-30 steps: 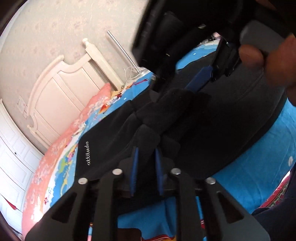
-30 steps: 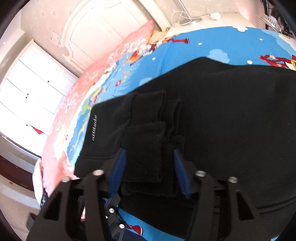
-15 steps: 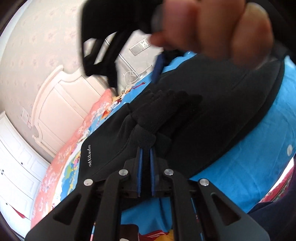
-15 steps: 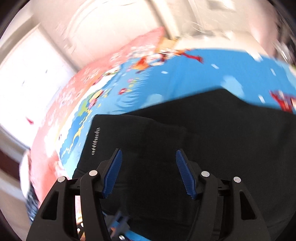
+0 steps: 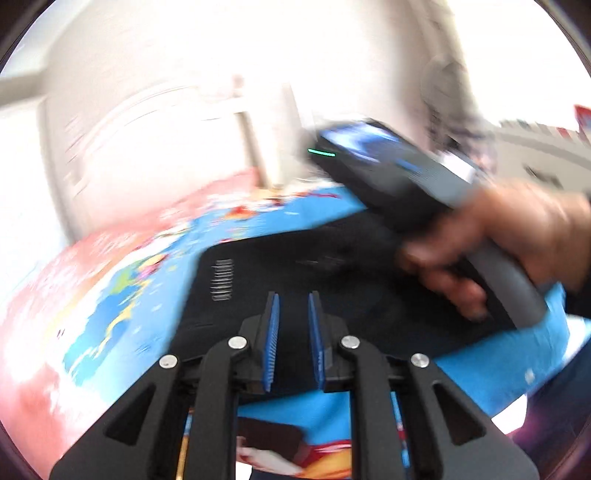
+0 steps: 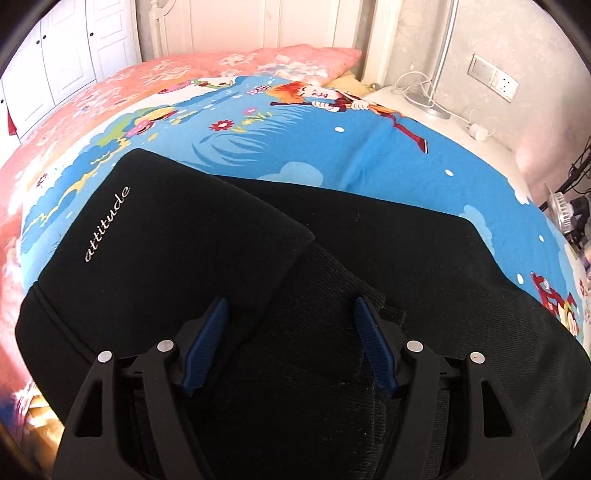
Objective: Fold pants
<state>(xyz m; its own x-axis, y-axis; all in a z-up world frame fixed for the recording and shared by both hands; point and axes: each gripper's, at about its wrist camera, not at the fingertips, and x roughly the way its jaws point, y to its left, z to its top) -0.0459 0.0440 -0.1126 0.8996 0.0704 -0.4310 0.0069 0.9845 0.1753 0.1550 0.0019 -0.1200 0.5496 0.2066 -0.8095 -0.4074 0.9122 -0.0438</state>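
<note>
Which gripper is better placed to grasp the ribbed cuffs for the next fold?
Right. The right gripper hangs open directly over the ribbed cuffs; the left gripper, jaws opening and empty, sits over the pants' near edge.

Pants [image 6: 424,266]: matt black cloth, I read a soft fleece-like face; cuffs [image 6: 332,295] are coarser ribbed knit. Script lettering [image 6: 107,223] looks silvery, slightly shiny. Bedsheet [image 6: 332,155]: smooth printed cloth, blue cartoon pattern. Pillow [image 6: 288,61]: pink floral cloth. Right gripper [image 6: 288,345] and left gripper [image 5: 292,341]: matt black plastic, bright metal pins, ridged blue pads [image 6: 375,345]. Headboard [image 6: 207,26]: glossy white painted wood, I think.
</note>
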